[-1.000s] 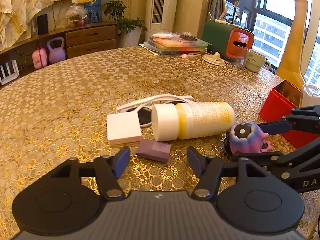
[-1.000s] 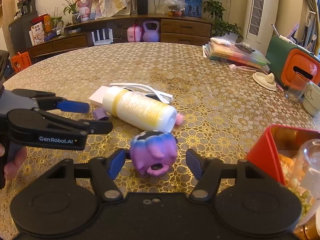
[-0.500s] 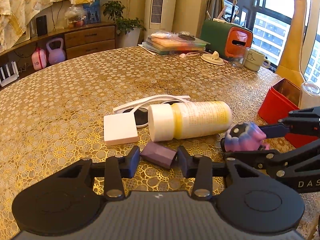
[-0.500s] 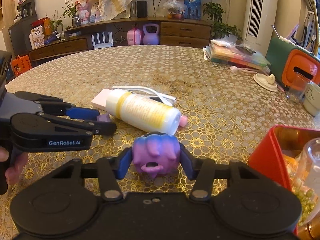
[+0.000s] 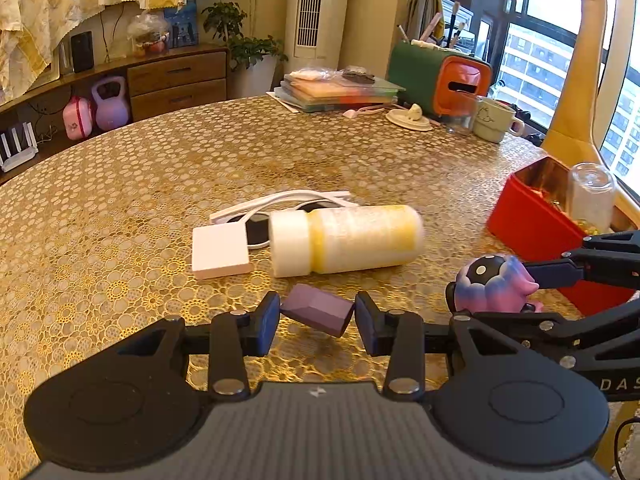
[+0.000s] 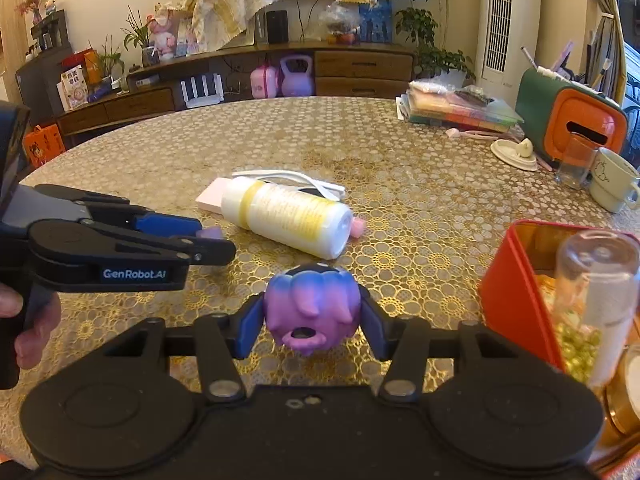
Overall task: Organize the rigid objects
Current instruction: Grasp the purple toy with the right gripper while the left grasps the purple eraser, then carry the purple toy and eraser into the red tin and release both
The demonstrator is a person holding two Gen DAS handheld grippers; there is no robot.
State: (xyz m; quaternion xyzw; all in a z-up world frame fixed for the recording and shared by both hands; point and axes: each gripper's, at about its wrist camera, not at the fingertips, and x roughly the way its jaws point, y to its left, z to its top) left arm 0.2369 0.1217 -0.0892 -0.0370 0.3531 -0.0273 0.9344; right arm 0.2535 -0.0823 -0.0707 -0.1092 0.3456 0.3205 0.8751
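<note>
My left gripper (image 5: 317, 317) is shut on a small purple block (image 5: 317, 314), held tilted just above the gold tablecloth. My right gripper (image 6: 312, 320) is shut on a purple-and-blue octopus toy (image 6: 310, 310), also raised off the cloth; the same toy (image 5: 494, 285) shows at the right of the left wrist view. A white and yellow bottle (image 5: 346, 239) lies on its side behind both. Beside its cap sit a pale pink square block (image 5: 219, 251) and a white cable (image 5: 280, 202). In the right wrist view the left gripper (image 6: 208, 240) reaches in from the left.
A red open tin (image 6: 516, 276) at the right holds gold bits and a clear jar (image 6: 600, 272). At the table's far side stand stacked books (image 5: 336, 92), a green and orange box (image 5: 440, 76), a glass and a mug (image 5: 494, 120). A hand (image 6: 24, 320) grips the left tool.
Both grippers closed, the left on the purple block and the right on the octopus toy, and then lifted them slightly off the cloth.
</note>
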